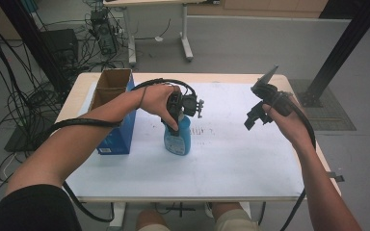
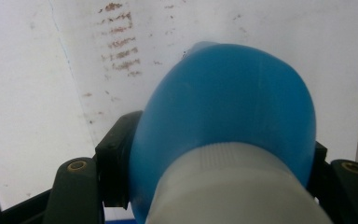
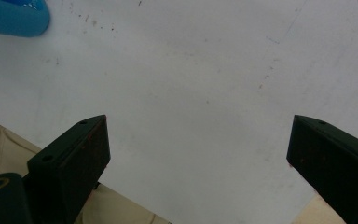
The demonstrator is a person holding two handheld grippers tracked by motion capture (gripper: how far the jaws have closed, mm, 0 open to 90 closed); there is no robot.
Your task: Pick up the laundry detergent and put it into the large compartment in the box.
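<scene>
We hold a blue bottle [image 1: 178, 138] upright near the middle of a white-topped table [image 1: 231, 163], with a cardboard box [image 1: 112, 113] at its left.

From largest to smallest: the table, the box at the far left, the bottle just right of it, then our tongs. Our left gripper [image 1: 179, 111] is clenched on the bottle's shoulder below its white cap [image 2: 235, 186]. Our right gripper [image 1: 253, 117] hangs released over bare table at the right. The rounded shoulder could slip through the jaws, and the bottle might tip toward the box.
</scene>
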